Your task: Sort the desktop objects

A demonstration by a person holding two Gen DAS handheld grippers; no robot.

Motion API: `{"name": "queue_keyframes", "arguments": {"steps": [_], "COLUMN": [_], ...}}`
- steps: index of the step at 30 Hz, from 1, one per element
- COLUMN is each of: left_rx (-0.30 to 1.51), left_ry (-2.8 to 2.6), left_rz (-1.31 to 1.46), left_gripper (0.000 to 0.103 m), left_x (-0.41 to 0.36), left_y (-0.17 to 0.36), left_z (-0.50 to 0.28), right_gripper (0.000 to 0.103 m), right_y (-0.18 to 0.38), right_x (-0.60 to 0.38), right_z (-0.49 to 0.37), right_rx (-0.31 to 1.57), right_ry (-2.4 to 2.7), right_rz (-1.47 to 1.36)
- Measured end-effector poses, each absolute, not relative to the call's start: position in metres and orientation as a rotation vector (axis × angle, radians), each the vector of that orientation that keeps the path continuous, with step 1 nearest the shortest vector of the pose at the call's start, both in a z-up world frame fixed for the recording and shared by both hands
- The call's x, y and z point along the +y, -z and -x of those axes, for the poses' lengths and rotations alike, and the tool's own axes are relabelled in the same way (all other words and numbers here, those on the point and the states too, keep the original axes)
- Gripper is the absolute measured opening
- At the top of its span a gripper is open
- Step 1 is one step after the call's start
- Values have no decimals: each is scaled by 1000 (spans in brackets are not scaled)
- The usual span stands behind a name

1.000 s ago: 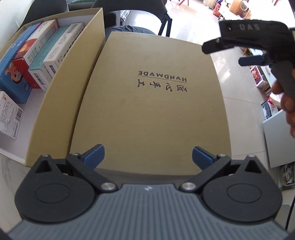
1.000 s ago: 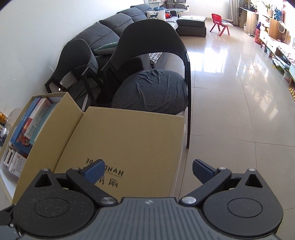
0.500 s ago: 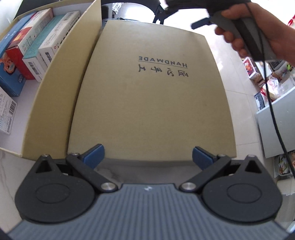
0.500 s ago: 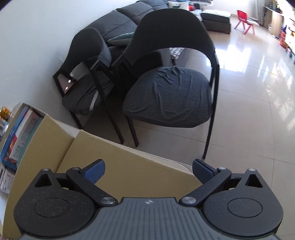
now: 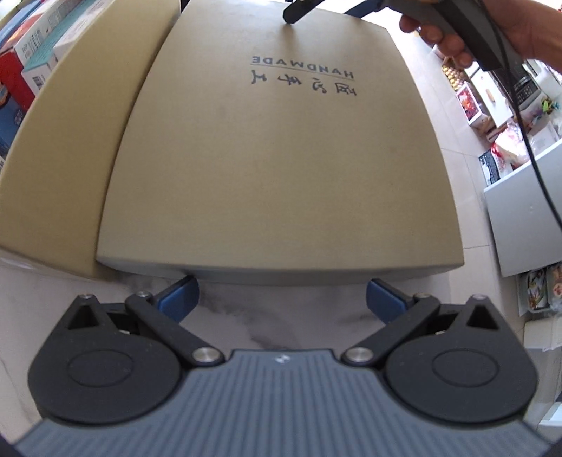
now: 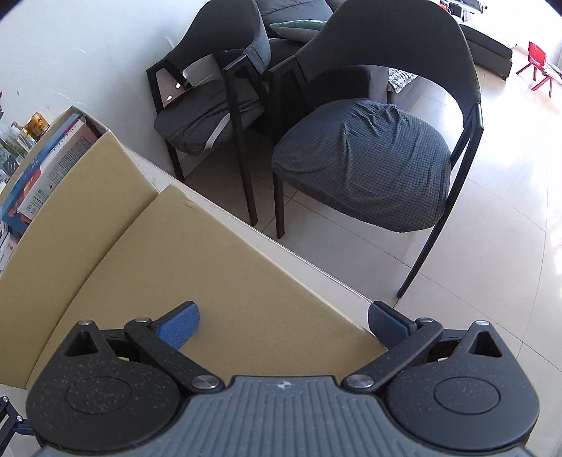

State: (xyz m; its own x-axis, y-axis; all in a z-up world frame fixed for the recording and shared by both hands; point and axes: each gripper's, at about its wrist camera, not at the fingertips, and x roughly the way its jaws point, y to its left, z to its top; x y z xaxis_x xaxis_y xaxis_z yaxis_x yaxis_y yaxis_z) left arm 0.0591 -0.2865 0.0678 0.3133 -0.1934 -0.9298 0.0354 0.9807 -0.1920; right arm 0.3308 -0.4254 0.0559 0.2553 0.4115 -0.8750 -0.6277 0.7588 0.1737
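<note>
Lying flat on the table (image 5: 274, 316), the lid (image 5: 281, 158) is sitting just right of the open box (image 5: 52, 147), its printed face up and its left edge close against the box's tan wall. Small packs (image 5: 31, 52) are standing in rows inside the box at far left. The left gripper (image 5: 282, 298) is hovering at the lid's near edge, jaws spread wide and holding nothing, the blue pads (image 5: 177, 298) level with that edge. The right gripper (image 6: 282, 325) is hanging over the lid's far right corner, likewise wide open and empty; in the left view one black finger (image 5: 298, 8) of it is pointing down at the lid's far edge, with the hand (image 5: 509, 31) gripping its handle at upper right. Judging by both tools bracketing the lid at opposite edges, the step in hand is probably handling the lid, though whether they are moving in to lift it onto the filled box or letting go after setting it down is not settled by these views. If a lift is coming, it is calling for each pair of jaws to get under or across a thin edge and rise evenly, since the broad lid could tilt or slip.
</note>
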Motion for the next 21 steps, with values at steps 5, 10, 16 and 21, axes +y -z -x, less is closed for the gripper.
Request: {"name": "queue_keyframes", "arguments": {"steps": [5,10,16,21], "left_rx": [1243,1249,1255,1249], "left_ry": [190,205,219,224], "left_rz": [189,195,198,214], "left_gripper": [103,103,103,103], "left_x": [-293,-300,-308,-313], "left_y": [-67,-62,-57,-56], "left_z": [-61,-64,-66,-66], "right_gripper": [103,103,103,103], "right_y": [-56,-57,-56,-56], "right_x": [-431,-439,-449,-461], "right_z": [-325,-319,-311,-311], "right_rx": [1100,1104,1098,1107], "right_ry": [-714,-721,-723,-701], "right_rz": [228,235,235,226]}}
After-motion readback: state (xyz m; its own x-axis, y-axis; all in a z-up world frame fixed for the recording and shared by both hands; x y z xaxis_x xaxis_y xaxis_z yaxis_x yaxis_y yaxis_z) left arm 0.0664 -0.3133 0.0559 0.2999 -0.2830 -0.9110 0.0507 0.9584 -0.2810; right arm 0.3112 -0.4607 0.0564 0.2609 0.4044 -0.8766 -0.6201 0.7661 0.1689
